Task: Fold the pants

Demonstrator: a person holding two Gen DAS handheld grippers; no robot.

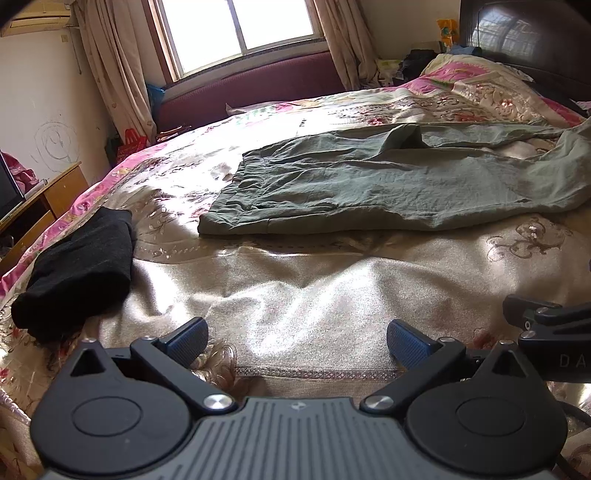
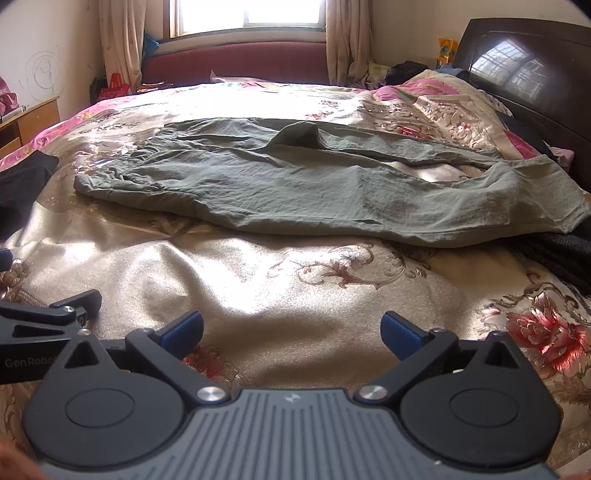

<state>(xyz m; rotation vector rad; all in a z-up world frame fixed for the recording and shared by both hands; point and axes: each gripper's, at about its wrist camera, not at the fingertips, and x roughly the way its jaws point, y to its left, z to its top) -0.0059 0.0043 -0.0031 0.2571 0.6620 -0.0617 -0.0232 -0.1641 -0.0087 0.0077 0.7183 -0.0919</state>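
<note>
Grey-green pants (image 1: 369,184) lie spread and wrinkled across the bed, waistband to the left, legs running right toward the headboard; they also show in the right wrist view (image 2: 314,181). One leg is partly folded over at the top. My left gripper (image 1: 297,341) is open and empty, low over the bedspread in front of the pants. My right gripper (image 2: 291,332) is open and empty, beside the left one, also short of the pants. Each gripper's edge shows in the other's view.
A folded black garment (image 1: 79,266) lies on the bed at the left. The floral satin bedspread (image 2: 258,280) covers the bed. A dark headboard (image 2: 535,74) stands right, a wooden desk (image 1: 48,199) left, and a window with curtains (image 1: 240,26) behind.
</note>
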